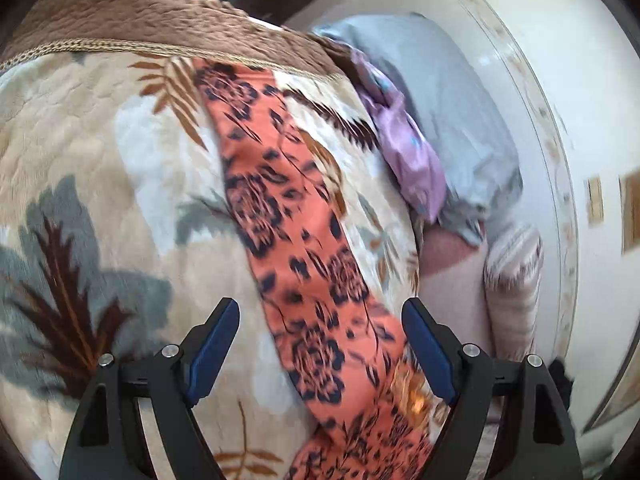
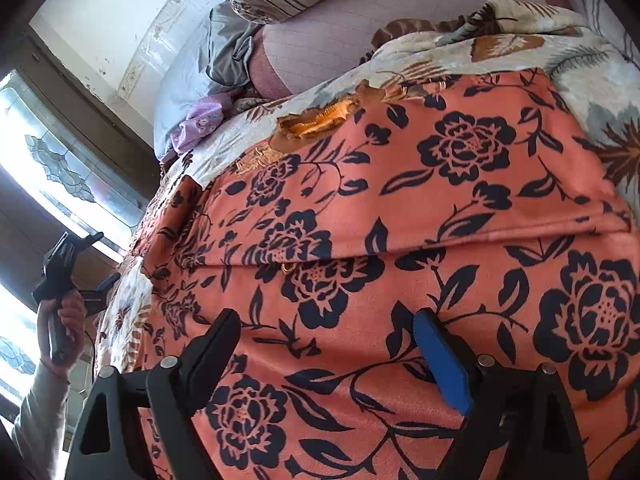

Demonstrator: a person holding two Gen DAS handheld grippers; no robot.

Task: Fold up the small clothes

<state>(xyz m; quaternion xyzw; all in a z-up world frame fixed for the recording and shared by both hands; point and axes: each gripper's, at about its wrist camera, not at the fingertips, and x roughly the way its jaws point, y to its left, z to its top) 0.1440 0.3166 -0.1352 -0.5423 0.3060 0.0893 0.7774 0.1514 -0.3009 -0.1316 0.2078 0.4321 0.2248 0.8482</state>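
An orange garment with dark navy flowers (image 1: 308, 280) lies flat on a beige leaf-patterned blanket (image 1: 100, 152). In the left wrist view it runs as a long strip from the top centre down between the fingers. My left gripper (image 1: 320, 320) hovers over it, open, with nothing between its blue pads (image 1: 212, 356). In the right wrist view the garment (image 2: 400, 208) fills most of the frame, with a fold edge running across it. My right gripper (image 2: 328, 332) is open just above the cloth and holds none of it. At the far left a hand holds the left gripper (image 2: 104, 256).
A lilac printed garment (image 1: 408, 152) and a grey cloth (image 1: 452, 92) lie at the blanket's far edge, next to a striped pillow (image 1: 512, 280) and a white wall (image 1: 568, 60). The blanket's brown border (image 1: 140, 20) runs along the top. A bright window (image 2: 48, 152) is at the left.
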